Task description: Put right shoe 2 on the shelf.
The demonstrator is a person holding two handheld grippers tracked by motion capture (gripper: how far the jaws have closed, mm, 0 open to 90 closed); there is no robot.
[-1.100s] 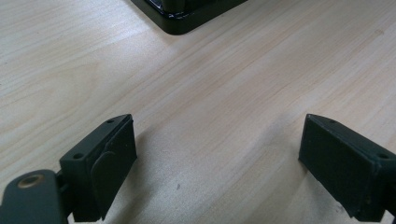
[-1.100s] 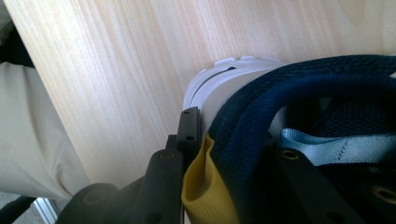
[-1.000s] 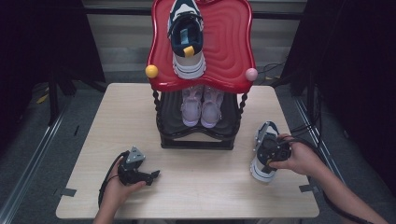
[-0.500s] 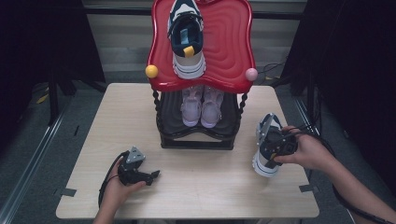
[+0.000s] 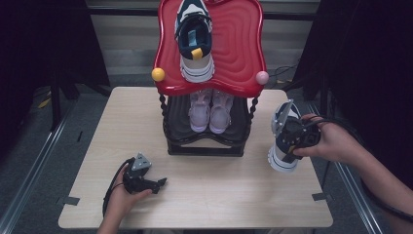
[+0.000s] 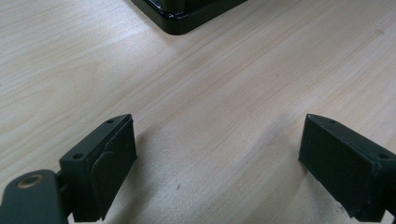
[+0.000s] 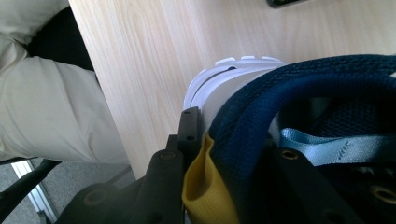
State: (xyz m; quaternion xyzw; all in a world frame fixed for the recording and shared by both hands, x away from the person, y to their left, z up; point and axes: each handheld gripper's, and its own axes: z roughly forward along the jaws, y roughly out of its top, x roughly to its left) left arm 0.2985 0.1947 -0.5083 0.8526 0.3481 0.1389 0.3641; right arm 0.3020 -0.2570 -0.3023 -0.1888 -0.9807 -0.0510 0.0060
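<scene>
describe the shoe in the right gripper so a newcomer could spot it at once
Start at the red two-tier rack at the back of the wooden table. Right of its black base, near the table's right edge, the right gripper clamps the heel collar of a navy sneaker. Unlike its twin on the top shelf and the pink pair below, it hangs tilted, off the rack.

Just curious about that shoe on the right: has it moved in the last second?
Yes. The navy and white shoe, clamped in the right gripper, has lifted off the table, heel down, and moved closer to the red shelf.
</scene>
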